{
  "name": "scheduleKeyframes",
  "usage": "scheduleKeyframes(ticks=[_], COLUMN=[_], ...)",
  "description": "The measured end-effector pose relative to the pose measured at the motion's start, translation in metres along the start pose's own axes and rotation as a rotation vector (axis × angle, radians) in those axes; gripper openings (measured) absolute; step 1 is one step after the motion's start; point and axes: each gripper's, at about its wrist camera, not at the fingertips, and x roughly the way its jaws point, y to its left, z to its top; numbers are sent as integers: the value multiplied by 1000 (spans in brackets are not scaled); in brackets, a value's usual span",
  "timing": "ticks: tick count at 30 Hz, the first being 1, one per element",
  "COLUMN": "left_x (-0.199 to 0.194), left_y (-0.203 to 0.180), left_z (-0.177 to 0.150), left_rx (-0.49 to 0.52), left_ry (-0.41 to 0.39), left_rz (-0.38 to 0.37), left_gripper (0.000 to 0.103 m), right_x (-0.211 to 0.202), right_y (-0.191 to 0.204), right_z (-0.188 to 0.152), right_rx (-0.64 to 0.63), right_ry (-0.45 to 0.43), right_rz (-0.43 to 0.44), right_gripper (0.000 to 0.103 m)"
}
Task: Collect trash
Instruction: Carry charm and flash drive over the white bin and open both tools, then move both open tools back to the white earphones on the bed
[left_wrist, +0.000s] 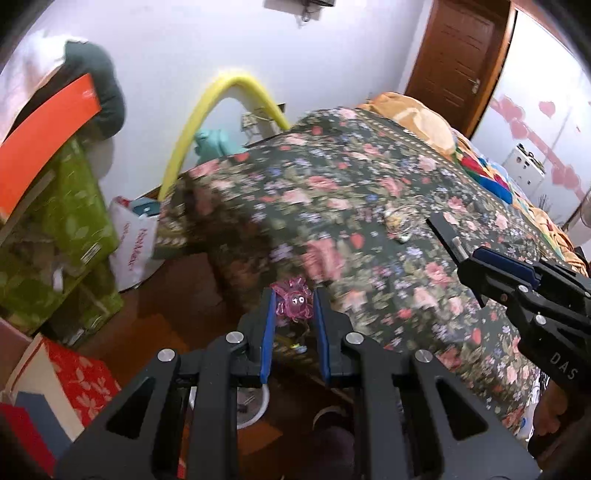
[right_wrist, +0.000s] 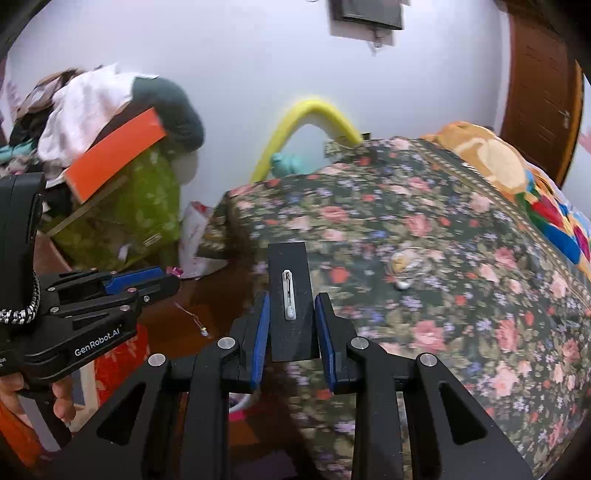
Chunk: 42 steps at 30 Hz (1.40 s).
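Note:
My left gripper (left_wrist: 294, 299) is shut on a pink translucent toy with googly eyes (left_wrist: 293, 301), held above the floor beside the bed; a thin string hangs from it in the right wrist view (right_wrist: 190, 314). My right gripper (right_wrist: 291, 306) is shut on a black flat card with a white safety pin on it (right_wrist: 290, 295), held over the bed's edge. The card also shows in the left wrist view (left_wrist: 445, 236). A small clear wrapper with bits (right_wrist: 406, 267) lies on the floral bedspread (right_wrist: 461, 295), ahead and to the right of the right gripper; it shows in the left wrist view too (left_wrist: 397, 221).
A green floral storage box (left_wrist: 62, 229) with an orange board (left_wrist: 44, 140) and clothes stands at left. A white shopping bag (left_wrist: 135, 243) leans by the bed. A white bowl (left_wrist: 255, 406) sits on the wooden floor below my left gripper. Red gift boxes (left_wrist: 81, 380) lie at lower left.

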Motion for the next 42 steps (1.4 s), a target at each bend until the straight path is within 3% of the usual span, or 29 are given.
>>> scheduleKeyframes(ticks=[7,14,25,27,29,37,42], left_x=[-7,11,55,61,67,80,63], left_y=[54,95,130,135,139,142,133], left_z=[-29,-55,-81,-83,-84,-90,-88], left_rx=[-33,-96,-148,-163,-184,-198,-171], left_ry=[46,125,251,265,279,313,256], left_rz=[42,59,58,48,39,35,59], left_gripper=[19,19,19,19,19,22,22], right_x=[33,87,156,164,171,167,143], right_y=[56,98,115,117,117,110,102], right_z=[-8,-25,-48,-48,-48,-43,-34], right_rx=[-41,-63,5,16,22,7,-8], right_ry=[73,210,403,432,462,446,371], right_rz=[73,151,276,299,295,254,223], right_gripper=[23,23,24,28,37,38,38])
